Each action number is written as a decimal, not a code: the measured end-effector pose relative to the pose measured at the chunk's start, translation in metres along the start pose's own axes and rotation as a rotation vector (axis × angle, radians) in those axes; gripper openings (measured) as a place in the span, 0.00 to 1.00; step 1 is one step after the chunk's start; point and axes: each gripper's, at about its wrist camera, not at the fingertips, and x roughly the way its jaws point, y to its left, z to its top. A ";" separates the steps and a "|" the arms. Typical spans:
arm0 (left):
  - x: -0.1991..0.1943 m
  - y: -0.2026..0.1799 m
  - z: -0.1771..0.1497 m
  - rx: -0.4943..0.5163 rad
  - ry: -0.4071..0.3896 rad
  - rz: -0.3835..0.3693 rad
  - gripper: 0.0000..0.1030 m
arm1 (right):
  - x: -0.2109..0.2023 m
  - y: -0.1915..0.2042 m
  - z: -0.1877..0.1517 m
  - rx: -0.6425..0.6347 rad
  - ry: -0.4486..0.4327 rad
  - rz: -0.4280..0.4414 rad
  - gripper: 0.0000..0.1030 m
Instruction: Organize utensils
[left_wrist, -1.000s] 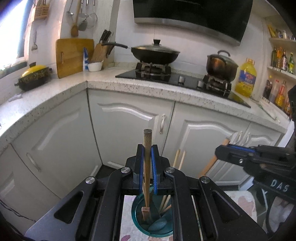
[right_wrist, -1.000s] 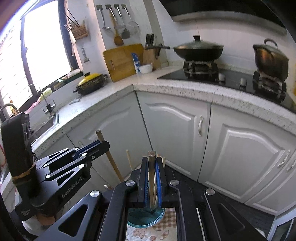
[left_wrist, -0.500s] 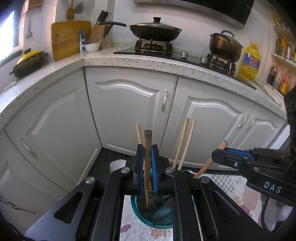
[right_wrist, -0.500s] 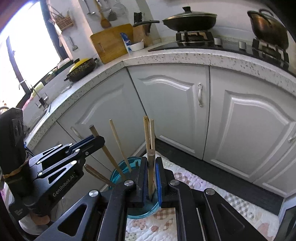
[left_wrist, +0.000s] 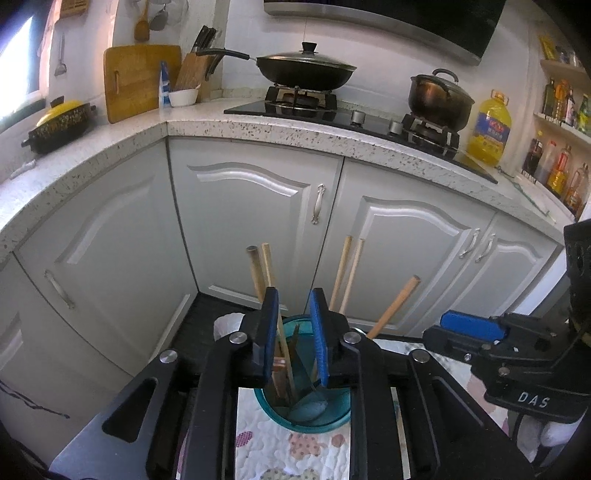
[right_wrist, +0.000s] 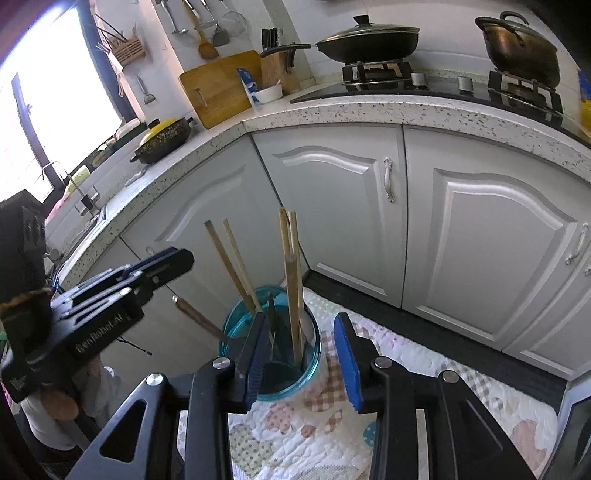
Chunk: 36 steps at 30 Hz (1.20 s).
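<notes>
1. We see the left gripper (left_wrist: 293, 310) and right gripper (right_wrist: 301, 334), jaws just parted, gripping nothing.
2. Below both, the teal glass jar (right_wrist: 236, 317) holds upright wooden chopsticks (right_wrist: 291, 266) and handles.

**What the views keep back**

The teal holder's (left_wrist: 334, 415) front wall is hidden behind the left gripper (left_wrist: 293, 332) in the left wrist view. The chopsticks' (right_wrist: 293, 280) lower ends blur together inside it. The patterned cloth (right_wrist: 424, 369) runs off the bottom edge. Labels on the shelf bottles (left_wrist: 557, 166) are too small to read.
</notes>
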 end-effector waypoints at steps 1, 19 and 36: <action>-0.003 -0.001 -0.001 0.002 -0.003 0.002 0.17 | -0.002 0.000 -0.003 0.002 -0.001 -0.002 0.34; -0.041 -0.029 -0.027 0.032 -0.024 -0.003 0.19 | -0.046 0.017 -0.047 0.008 -0.073 -0.089 0.38; -0.049 -0.082 -0.068 0.101 0.041 -0.096 0.26 | -0.081 -0.009 -0.098 0.055 -0.057 -0.198 0.40</action>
